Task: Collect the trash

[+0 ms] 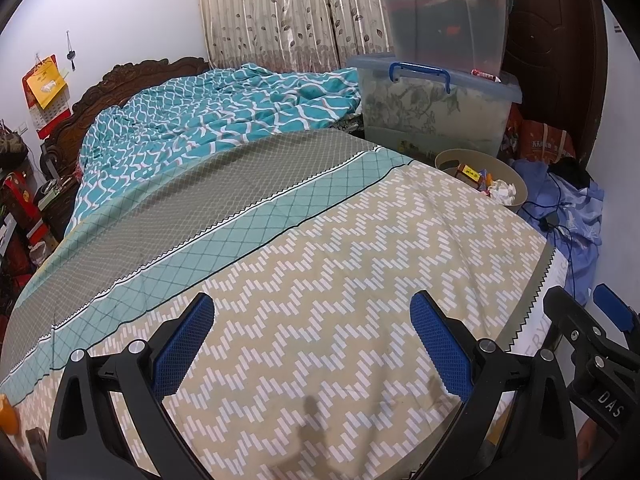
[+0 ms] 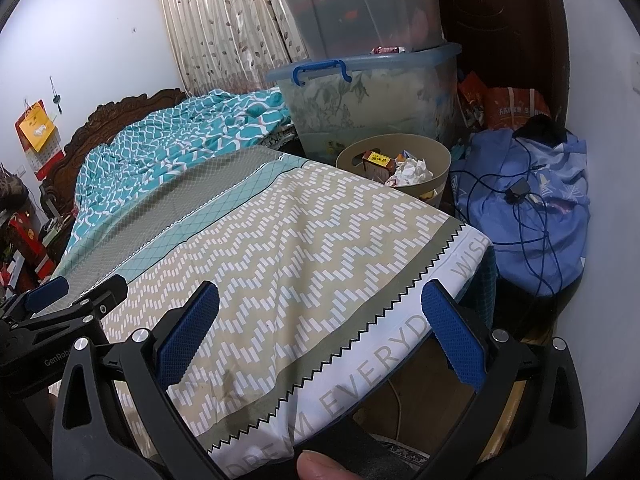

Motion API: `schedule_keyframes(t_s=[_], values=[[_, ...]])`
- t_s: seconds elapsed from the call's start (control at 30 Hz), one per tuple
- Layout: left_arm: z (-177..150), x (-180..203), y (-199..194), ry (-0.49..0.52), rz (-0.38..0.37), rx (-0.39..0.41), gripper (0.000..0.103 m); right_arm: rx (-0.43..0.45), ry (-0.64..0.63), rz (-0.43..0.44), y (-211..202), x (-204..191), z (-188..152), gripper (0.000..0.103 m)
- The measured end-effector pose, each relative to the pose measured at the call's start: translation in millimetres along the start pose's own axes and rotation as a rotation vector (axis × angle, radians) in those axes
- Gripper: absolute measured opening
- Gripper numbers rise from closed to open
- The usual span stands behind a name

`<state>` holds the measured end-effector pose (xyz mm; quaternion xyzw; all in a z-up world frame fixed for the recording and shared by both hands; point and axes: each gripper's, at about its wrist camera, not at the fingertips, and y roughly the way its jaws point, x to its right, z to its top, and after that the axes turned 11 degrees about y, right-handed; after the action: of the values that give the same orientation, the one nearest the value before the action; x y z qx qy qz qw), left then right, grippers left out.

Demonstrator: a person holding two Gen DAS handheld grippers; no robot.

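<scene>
A tan round trash bin (image 1: 516,184) (image 2: 436,160) stands beside the bed's far corner. It holds crumpled white paper (image 1: 505,191) (image 2: 412,171) and a yellow and red box (image 1: 470,174) (image 2: 378,162). My left gripper (image 1: 312,308) is open and empty above the bedsheet (image 1: 320,272). My right gripper (image 2: 320,296) is open and empty above the bed's near corner (image 2: 380,320). The right gripper also shows at the lower right of the left wrist view (image 1: 580,304). The left gripper shows at the left of the right wrist view (image 2: 80,288).
Two stacked clear storage boxes (image 1: 436,100) (image 2: 372,96) stand behind the bin. A teal quilt (image 1: 208,120) lies at the bed's head. Blue cloth with cables (image 2: 532,200) lies on the floor to the right. A dark door (image 2: 504,32) is behind. Clutter is at the left (image 1: 20,216).
</scene>
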<state>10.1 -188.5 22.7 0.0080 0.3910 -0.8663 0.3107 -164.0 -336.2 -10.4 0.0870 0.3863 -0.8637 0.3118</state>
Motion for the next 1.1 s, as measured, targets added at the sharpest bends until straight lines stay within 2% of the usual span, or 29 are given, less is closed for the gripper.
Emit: schedule_keyframes(t_s=[1.1], values=[[-7.1, -2.3, 9.4, 0.015, 0.002, -0.019, 0.094, -0.009, 0.001, 0.002, 3.8, -1.0, -3.9, 0.1]])
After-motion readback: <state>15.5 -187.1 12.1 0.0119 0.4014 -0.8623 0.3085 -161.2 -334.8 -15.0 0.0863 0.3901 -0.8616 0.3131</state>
